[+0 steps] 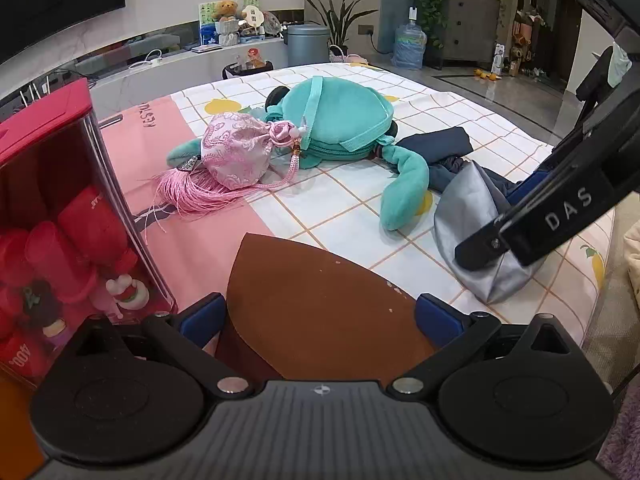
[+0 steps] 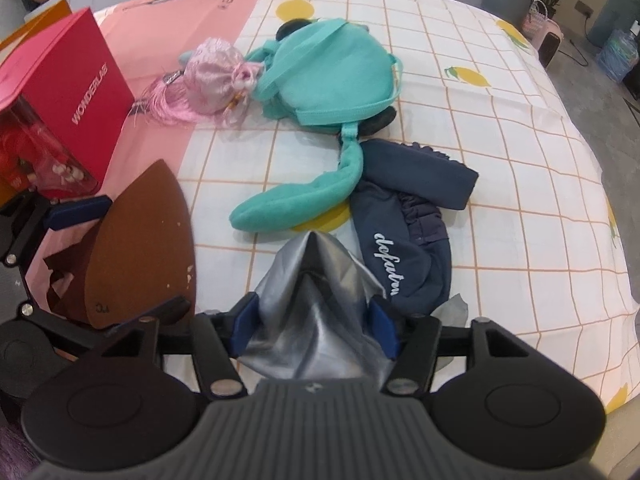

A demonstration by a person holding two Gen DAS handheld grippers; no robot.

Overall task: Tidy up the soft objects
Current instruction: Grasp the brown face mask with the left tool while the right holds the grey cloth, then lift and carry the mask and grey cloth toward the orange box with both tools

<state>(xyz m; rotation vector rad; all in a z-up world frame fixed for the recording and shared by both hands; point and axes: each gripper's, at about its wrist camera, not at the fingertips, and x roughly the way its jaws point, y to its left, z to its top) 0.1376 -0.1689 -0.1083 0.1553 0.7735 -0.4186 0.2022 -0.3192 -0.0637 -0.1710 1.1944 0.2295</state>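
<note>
**Soft things scattered on the checked cloth**

The left gripper stood spread wide around a brown pad, its fingers clear of it. The right gripper had silver cloth between its jaws, which were parted; whether the pads pressed it could not be told. A teal plush bag lay mid-table, touching a pink pouch; a navy garment lay beside the silver cloth. A red box stood at the left.

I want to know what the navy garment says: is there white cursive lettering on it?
Yes, the right wrist view shows white cursive script along the folded navy garment, beside the silver fabric.
</note>
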